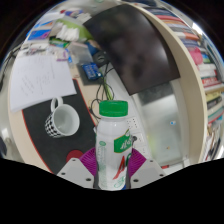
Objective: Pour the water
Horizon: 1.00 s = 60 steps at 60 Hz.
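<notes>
Tongs [111, 172] gripped a green-capped bottle [113, 145] upright between purple pads, above the counter [165, 125]. Beyond and to one side sat a white mug [62, 119]. Pouring well probably meant uncapping, then tilting slowly over the mug.

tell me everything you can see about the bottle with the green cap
The white plastic bottle with the green screw cap stands upright, cap still on. Its body is opaque white with a green label, some red print lower down, and a green band at the neck. It sits between the gripper's fingers, whose magenta pads flank its lower part and appear to press on both sides. Its base is hidden, so whether it rests on the pale desk cannot be told. A white ceramic mug lies apart to its left.
</notes>
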{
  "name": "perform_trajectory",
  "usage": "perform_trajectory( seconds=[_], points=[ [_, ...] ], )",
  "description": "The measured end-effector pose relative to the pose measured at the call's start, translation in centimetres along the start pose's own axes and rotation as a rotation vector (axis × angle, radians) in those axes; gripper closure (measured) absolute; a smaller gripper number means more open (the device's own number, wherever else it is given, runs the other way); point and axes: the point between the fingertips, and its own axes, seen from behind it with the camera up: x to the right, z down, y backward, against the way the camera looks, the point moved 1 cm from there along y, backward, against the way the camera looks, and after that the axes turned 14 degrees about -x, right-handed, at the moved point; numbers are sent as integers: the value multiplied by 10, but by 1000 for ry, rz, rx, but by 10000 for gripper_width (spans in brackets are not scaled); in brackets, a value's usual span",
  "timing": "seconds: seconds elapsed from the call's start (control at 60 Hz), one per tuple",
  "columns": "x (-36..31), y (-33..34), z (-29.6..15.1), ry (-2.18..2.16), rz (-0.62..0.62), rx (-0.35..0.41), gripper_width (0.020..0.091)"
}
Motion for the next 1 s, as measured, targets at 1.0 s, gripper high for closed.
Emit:
perform_trajectory(
  seconds=[1.0],
  points=[
    [-37, -75, 22, -1055, -296, 385, 717]
  ],
)
